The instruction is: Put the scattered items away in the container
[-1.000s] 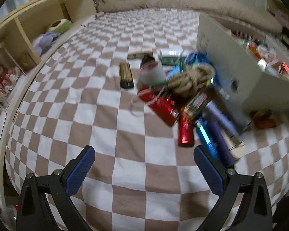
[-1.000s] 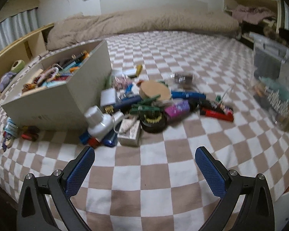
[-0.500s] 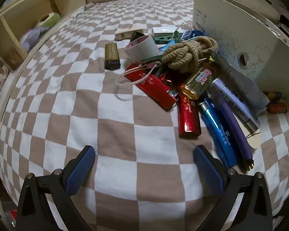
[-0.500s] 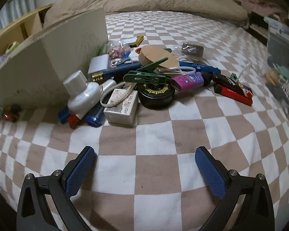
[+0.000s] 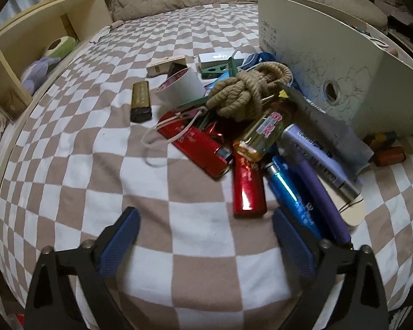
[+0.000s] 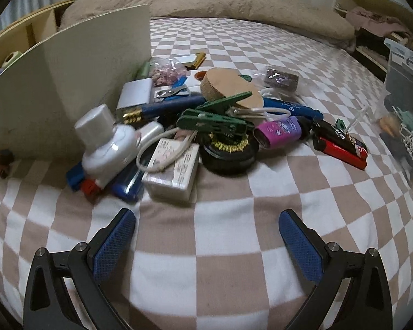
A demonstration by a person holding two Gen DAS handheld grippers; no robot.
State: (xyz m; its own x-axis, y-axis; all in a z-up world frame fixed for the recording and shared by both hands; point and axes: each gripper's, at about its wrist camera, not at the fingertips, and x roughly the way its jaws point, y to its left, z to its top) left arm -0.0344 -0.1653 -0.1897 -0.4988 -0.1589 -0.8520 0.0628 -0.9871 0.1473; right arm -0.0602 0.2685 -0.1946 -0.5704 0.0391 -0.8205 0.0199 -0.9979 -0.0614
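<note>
Both grippers, left gripper (image 5: 205, 228) and right gripper (image 6: 207, 227), hang with jaws spread wide and empty over the checkered blanket (image 6: 223, 261). Scattered items (image 5: 247, 137) heap against the white container (image 5: 330, 63). Beyond the container: beige duvet (image 6: 220, 2), wooden shelf (image 5: 41, 41).

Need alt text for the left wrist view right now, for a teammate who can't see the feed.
The open left gripper hovers over a checkered blanket, facing a pile of small items: a red lighter, a knotted rope ball, blue and purple tubes. The white container stands behind the pile at right.
</note>
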